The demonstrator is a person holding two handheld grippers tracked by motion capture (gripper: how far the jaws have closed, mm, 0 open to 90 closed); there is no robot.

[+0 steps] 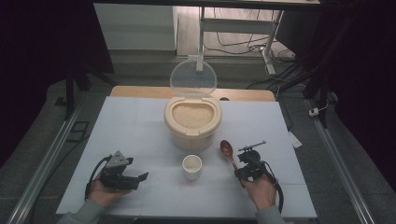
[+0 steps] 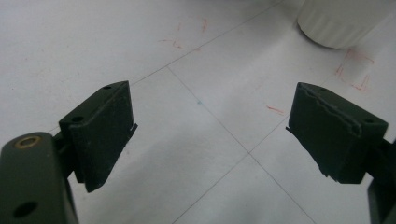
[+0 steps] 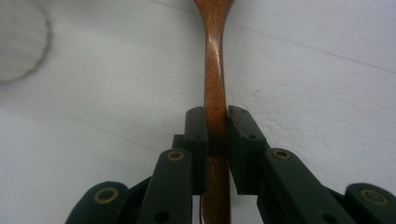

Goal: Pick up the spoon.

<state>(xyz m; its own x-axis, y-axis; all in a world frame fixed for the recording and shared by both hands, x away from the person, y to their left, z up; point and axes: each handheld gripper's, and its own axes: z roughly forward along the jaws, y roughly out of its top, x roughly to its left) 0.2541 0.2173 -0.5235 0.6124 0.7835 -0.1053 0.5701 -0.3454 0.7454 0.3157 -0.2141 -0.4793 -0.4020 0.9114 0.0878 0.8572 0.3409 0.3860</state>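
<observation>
Overhead light brightens the table (image 1: 140, 126); surroundings stay dark. Soft shadows. The cup (image 3: 21, 42) is blurred in the right gripper view.

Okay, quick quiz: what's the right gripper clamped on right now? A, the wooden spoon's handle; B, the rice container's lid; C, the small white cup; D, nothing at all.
A: in the right gripper view the right gripper has both jaws pressed against the wooden spoon handle.
</observation>
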